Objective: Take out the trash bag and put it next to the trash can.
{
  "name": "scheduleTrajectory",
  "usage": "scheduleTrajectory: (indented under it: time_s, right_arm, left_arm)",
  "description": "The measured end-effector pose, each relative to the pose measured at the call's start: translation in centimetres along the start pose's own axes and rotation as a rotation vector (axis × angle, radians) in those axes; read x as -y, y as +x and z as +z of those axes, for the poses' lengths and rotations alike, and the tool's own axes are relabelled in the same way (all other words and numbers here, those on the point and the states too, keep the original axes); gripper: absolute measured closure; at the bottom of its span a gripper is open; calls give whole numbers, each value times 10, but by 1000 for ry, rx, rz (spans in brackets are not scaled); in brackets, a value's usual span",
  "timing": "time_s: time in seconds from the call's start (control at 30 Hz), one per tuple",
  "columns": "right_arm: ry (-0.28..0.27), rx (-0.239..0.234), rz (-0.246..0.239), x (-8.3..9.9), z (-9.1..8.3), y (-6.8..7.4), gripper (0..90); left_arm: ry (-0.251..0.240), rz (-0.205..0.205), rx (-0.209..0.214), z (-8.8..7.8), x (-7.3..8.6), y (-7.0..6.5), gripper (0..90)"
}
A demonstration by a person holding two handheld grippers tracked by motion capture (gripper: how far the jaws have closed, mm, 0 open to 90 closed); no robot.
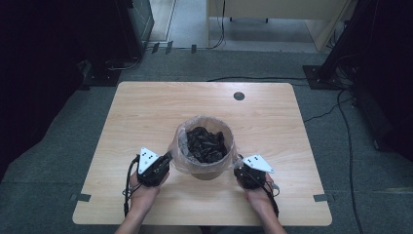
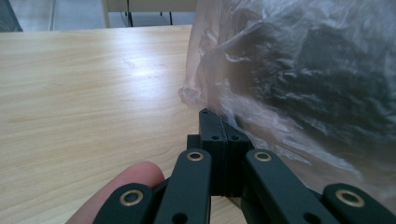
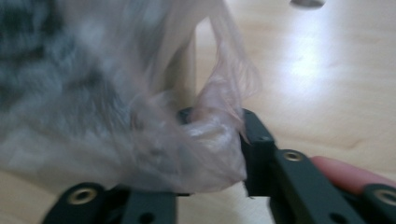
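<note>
Both units same build: matte black plastic left gripper (image 1: 165, 159) and right gripper (image 1: 238, 165), flat link arms w/ brass-ringed pivot holes, small black screws in jaw blocks. Grey triangular top plates w/ dark dots, black cables trailing. Forearms bare, no sleeves.

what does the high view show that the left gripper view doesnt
High view alone: the whole bin with dark crumpled contents seen through its open top, both hands, the right gripper, the round hole in the table, the grey floor. Left gripper view alone: the left gripper up close, its jaws pressed together at the plastic's edge, and a fingertip. Both: the clear bag liner and the wooden table.
</note>
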State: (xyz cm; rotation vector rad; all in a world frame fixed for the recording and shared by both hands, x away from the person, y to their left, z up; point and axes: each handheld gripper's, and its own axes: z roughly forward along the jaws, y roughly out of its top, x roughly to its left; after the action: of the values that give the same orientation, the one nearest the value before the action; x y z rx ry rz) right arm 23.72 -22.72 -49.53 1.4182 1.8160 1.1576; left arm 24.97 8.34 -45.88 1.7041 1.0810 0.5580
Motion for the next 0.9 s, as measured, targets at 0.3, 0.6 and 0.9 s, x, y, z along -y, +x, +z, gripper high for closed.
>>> scheduleTrajectory:
  time_s: [0.3, 0.6, 0.9]
  right_arm:
    - [-113, 78, -29, -28, -15, -3, 837]
    - [-212, 89, -64, -62, -30, 9, 843]
    - [-278, 19, -108, -108, -35, 32, 865]
  left_arm:
    - [-45, 8, 2, -13, -17, -5, 900]
    - [-99, 52, 27, -25, -48, -11, 900]
    - [-117, 145, 68, -19, -90, -35, 900]
